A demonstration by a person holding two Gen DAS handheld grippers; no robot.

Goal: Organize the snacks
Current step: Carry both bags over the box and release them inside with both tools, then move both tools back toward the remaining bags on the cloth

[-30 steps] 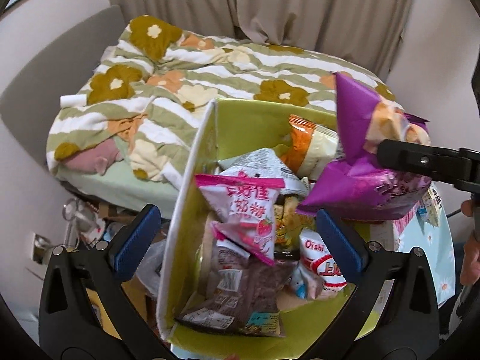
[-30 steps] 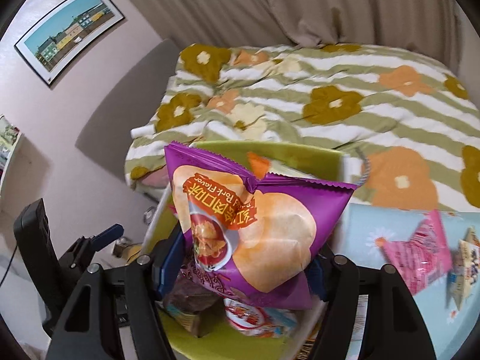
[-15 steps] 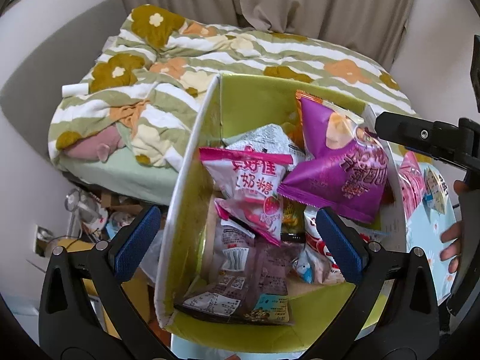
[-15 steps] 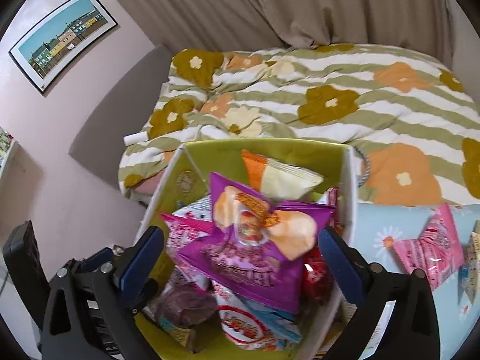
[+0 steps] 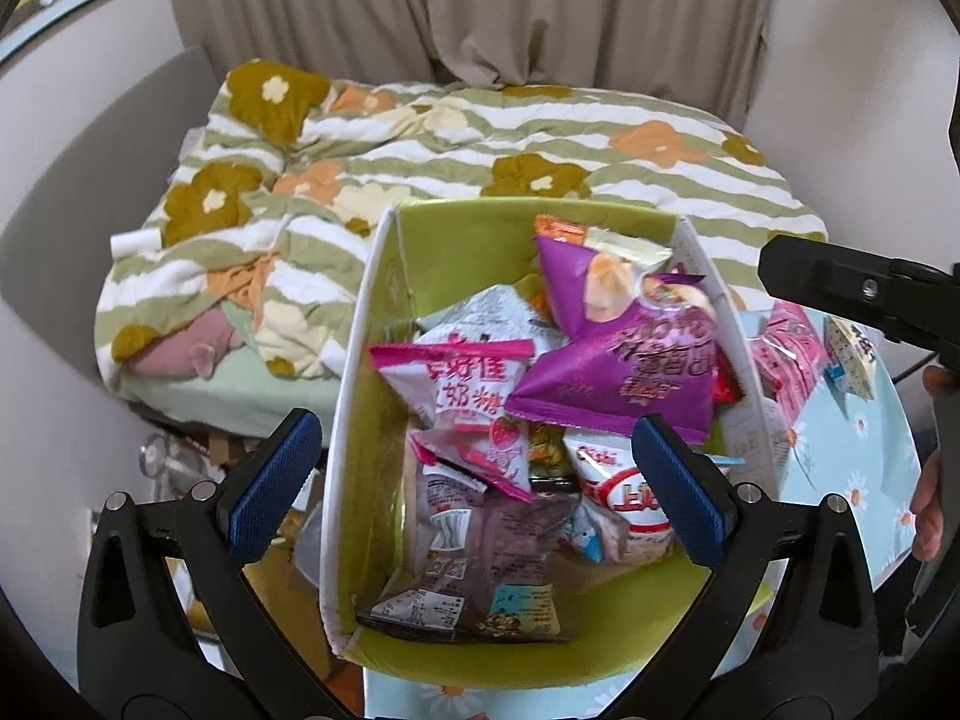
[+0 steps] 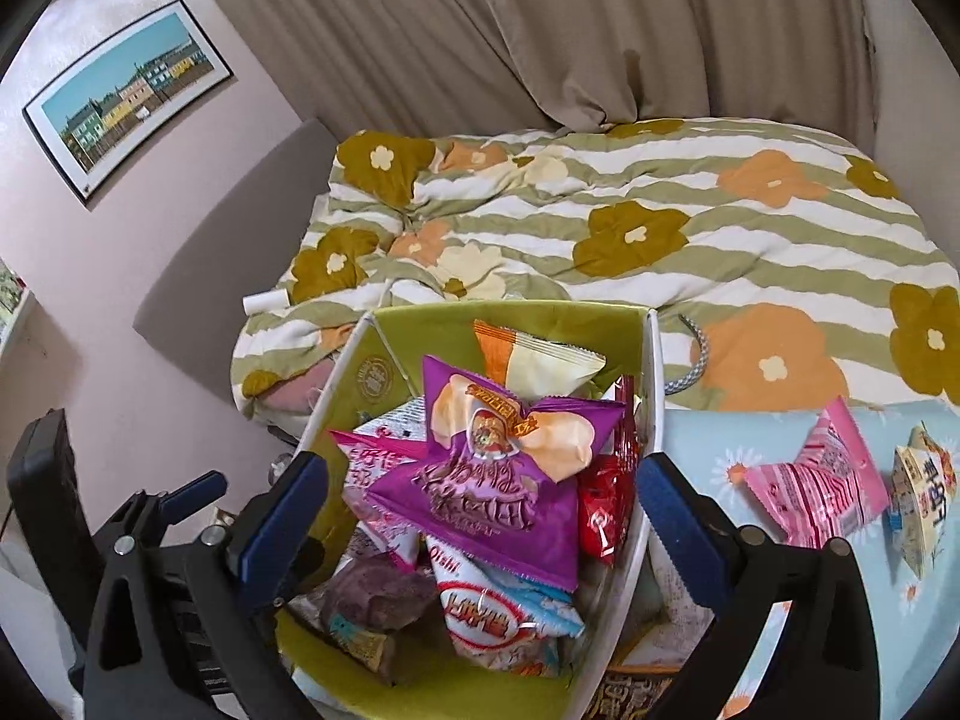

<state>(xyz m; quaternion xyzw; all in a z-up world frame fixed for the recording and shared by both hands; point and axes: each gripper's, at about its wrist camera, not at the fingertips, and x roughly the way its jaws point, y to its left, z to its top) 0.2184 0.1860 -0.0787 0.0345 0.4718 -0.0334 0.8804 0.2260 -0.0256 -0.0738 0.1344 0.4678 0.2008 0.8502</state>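
Note:
A green-lined box with white walls (image 5: 354,396) (image 6: 651,372) holds several snack bags. On top of the pile lies a purple chip bag (image 5: 624,372) (image 6: 492,492), beside a pink strawberry candy bag (image 5: 468,396) and above a red-and-white bag (image 6: 486,612). My right gripper (image 6: 480,522) hovers open above the box, nothing between its blue pads (image 6: 282,522). My left gripper (image 5: 480,480) is also open over the box's near end, empty. A pink snack bag (image 6: 822,480) and a white-blue bag (image 6: 921,498) lie on the light blue floral tablecloth (image 6: 696,444) to the right.
A bed with a green-striped floral quilt (image 5: 480,138) fills the space behind the box. Beige curtains (image 6: 570,30) hang at the back, a framed picture (image 6: 120,102) on the left wall. A person's hand (image 5: 930,516) shows at the right edge. Clutter sits on the floor (image 5: 174,456) left of the box.
The right gripper opened and let go of the purple chip bag, which dropped onto the pile in the box. Both grippers drew back slightly.

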